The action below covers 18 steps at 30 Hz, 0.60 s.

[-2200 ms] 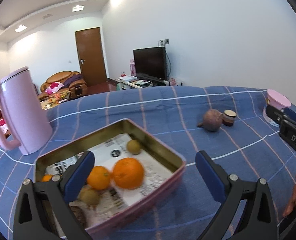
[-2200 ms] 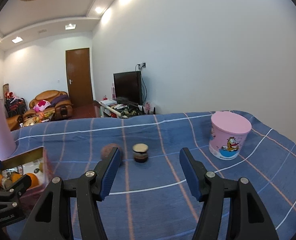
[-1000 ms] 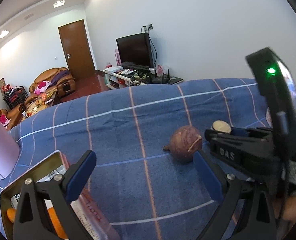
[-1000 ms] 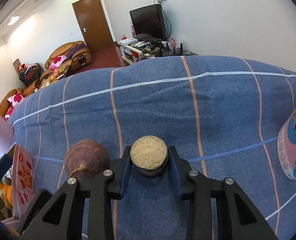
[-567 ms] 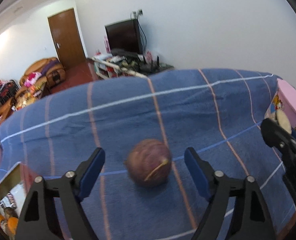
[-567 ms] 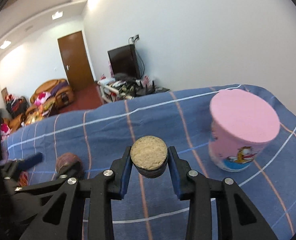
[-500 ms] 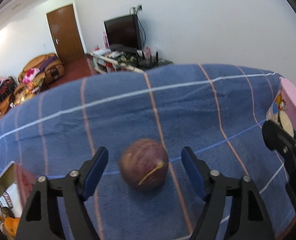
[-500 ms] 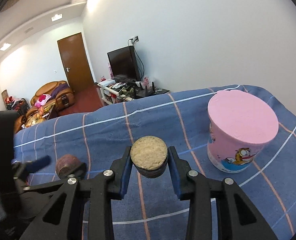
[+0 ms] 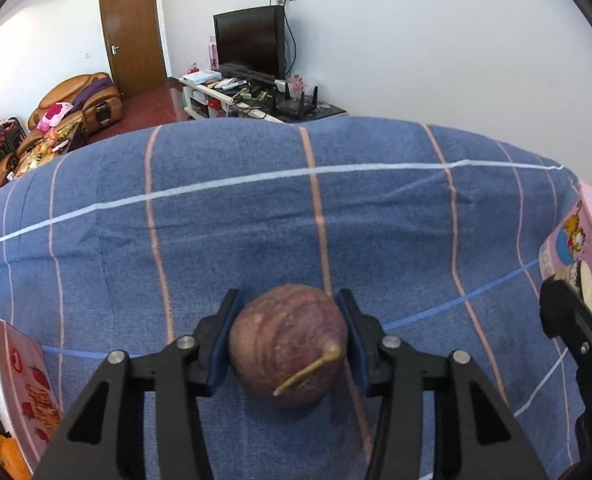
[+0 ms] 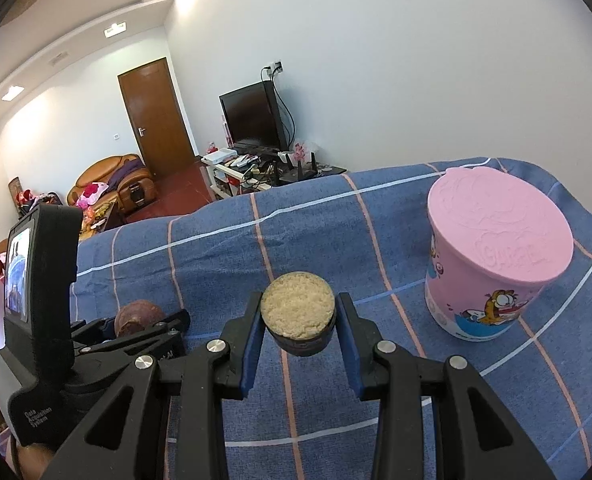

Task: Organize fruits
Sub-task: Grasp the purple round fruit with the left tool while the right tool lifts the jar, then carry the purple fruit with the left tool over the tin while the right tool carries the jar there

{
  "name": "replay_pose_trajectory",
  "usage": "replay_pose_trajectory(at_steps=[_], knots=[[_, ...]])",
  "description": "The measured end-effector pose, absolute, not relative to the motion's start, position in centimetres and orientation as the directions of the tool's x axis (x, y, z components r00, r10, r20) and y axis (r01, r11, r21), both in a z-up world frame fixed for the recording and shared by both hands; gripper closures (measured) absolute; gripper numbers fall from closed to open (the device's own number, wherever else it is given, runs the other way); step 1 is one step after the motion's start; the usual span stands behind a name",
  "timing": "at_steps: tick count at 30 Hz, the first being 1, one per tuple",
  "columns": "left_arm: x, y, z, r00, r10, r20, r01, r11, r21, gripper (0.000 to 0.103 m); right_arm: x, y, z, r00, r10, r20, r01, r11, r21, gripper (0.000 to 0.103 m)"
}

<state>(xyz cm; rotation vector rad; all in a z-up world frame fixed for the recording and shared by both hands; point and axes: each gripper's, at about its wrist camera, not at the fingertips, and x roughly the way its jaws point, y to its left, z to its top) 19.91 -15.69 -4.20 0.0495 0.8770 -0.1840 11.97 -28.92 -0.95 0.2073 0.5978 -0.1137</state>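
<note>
Closing on the round purple-brown fruit with a dry tan stem (image 9: 288, 346), your left claw (image 9: 288, 336) now has its blue pads against both flanks of it, where a second ago those jaws stood wide and well short of the fruit; the jaws are closing at this moment and the fruit sits between them, resting on the blue cloth with orange and white stripes (image 9: 256, 220) that covers the table. Your right claw (image 10: 299, 322) is clenched on the small dark halved fruit with pale grainy flesh (image 10: 298, 306), carried clear above the cloth, the same hold as a second ago but swung away from the purple fruit toward the pink lidded cartoon cup (image 10: 491, 264), which stands near on its right. The pink-sided metal tin (image 9: 20, 364) lies at the lower left edge of the left view, with orange fruit (image 9: 6, 450) showing inside it. Reading: both loose fruits are, by my judgement, now accounted for, one per claw. Next step is likely to lift the purple fruit and take both to the tin. Caution: the round skin may roll out of the pads if the squeeze is incomplete.
</note>
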Motion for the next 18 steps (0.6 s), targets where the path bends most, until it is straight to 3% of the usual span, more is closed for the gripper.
replay_pose_trajectory(at_steps=[13, 18], knots=[[10.8, -13.7, -1.5, 0.773, -0.142, -0.618, 0.200, 0.979, 0.026, 0.053, 10.1, -27.8, 0.0, 0.874, -0.096, -0.476, 0.168, 0.980, 0.111, 0.066], [8.2, -12.0, -1.4, 0.790, -0.137, -0.597, 0.196, 0.980, 0.036, 0.053, 8.1, -27.0, 0.5, 0.889, -0.140, -0.436, 0.191, 0.979, 0.074, 0.066]])
